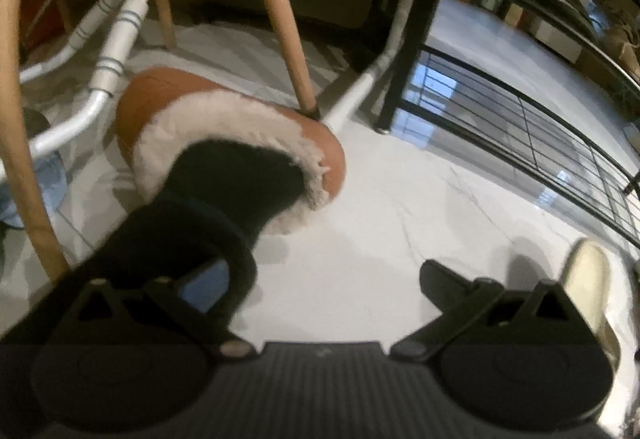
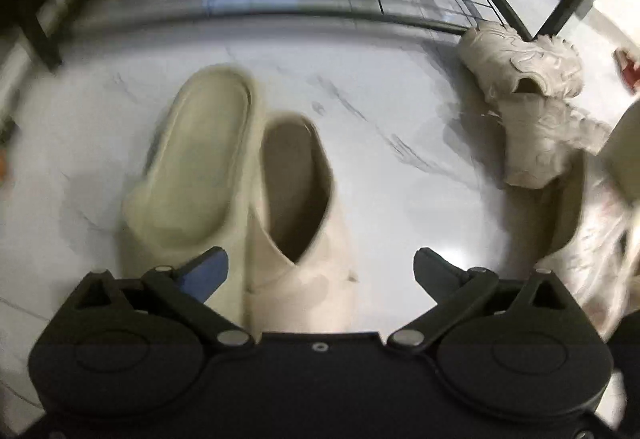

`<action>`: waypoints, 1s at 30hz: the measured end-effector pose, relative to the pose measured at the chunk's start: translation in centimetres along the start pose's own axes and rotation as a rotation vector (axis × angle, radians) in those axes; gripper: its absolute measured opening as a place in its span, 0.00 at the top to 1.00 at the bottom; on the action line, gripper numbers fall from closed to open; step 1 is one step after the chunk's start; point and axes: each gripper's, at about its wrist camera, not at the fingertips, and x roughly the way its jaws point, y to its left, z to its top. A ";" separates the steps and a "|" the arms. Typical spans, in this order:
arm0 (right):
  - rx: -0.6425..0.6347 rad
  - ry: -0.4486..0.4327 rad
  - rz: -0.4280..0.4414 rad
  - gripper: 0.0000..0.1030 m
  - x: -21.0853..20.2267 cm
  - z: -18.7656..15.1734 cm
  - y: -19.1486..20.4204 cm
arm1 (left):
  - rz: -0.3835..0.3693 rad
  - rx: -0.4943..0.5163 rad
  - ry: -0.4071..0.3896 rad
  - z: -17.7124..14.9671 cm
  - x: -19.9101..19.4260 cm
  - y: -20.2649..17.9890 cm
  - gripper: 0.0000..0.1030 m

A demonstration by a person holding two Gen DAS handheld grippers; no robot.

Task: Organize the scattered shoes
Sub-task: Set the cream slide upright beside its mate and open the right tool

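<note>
In the left wrist view a brown slipper (image 1: 152, 95) with a white fleece collar (image 1: 240, 119) and dark inside lies on the pale floor by a wooden chair leg (image 1: 280, 19). My left gripper (image 1: 332, 275) is open, just in front of it and not touching it. A black strap (image 1: 188, 231) runs from the slipper's opening over the left finger. In the right wrist view two cream slides (image 2: 200, 155) (image 2: 300, 207) lie side by side. My right gripper (image 2: 320, 267) is open and empty above the nearer slide. Two white textured shoes (image 2: 524, 59) lie at the right.
A black wire shoe rack (image 1: 520, 119) stands at the right of the left view, and its rail (image 2: 360, 15) runs behind the slides. White metal tubing (image 1: 112, 51) and more chair legs are at the left. A cream slide (image 1: 588, 287) lies at the lower right.
</note>
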 end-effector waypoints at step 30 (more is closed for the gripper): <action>-0.129 -0.097 0.140 0.00 10.7 -7.0 11.7 | 0.005 0.066 0.035 -0.8 0.9 -0.9 0.01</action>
